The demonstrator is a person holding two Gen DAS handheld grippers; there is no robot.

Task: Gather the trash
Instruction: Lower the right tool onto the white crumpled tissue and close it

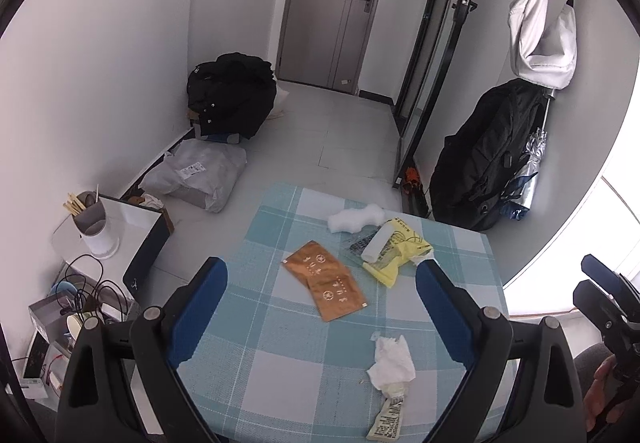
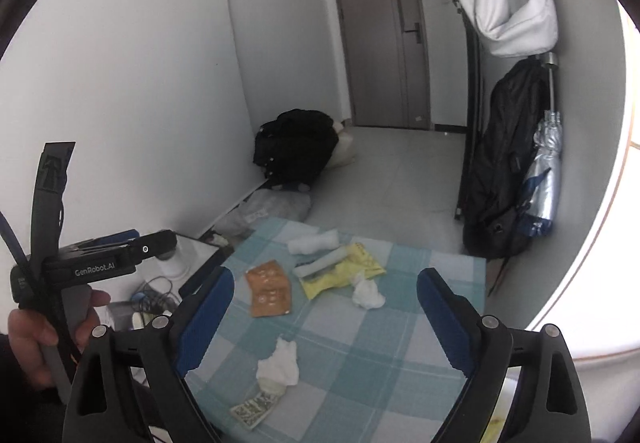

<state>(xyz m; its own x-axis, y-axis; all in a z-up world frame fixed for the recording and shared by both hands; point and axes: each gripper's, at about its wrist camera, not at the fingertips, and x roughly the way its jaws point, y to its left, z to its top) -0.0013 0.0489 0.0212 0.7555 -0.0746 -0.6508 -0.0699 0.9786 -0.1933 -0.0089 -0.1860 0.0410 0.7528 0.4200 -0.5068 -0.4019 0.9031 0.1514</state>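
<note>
On a table with a blue checked cloth (image 1: 276, 371) lies the trash. It includes an orange packet (image 1: 325, 285), a yellow bag (image 1: 396, 263) under a white roll (image 1: 377, 243), a white foam piece (image 1: 356, 219), a crumpled tissue (image 1: 394, 363) and a printed wrapper (image 1: 386, 423). My left gripper (image 1: 320, 269) hovers open above the packet with nothing between its fingers. My right gripper (image 2: 326, 277) is open too, above the near side of the table (image 2: 380, 363). From it I see the packet (image 2: 269, 289), the yellow bag (image 2: 340, 275) and two tissues (image 2: 280, 363) (image 2: 368, 293).
A white side cabinet (image 1: 132, 227) holds a cup of chopsticks (image 1: 94, 223) and cables left of the table. A black bag (image 1: 232, 95) and a grey parcel (image 1: 196, 175) lie on the floor. A black backpack (image 1: 484, 163) and an umbrella (image 1: 530, 171) stand at the right wall.
</note>
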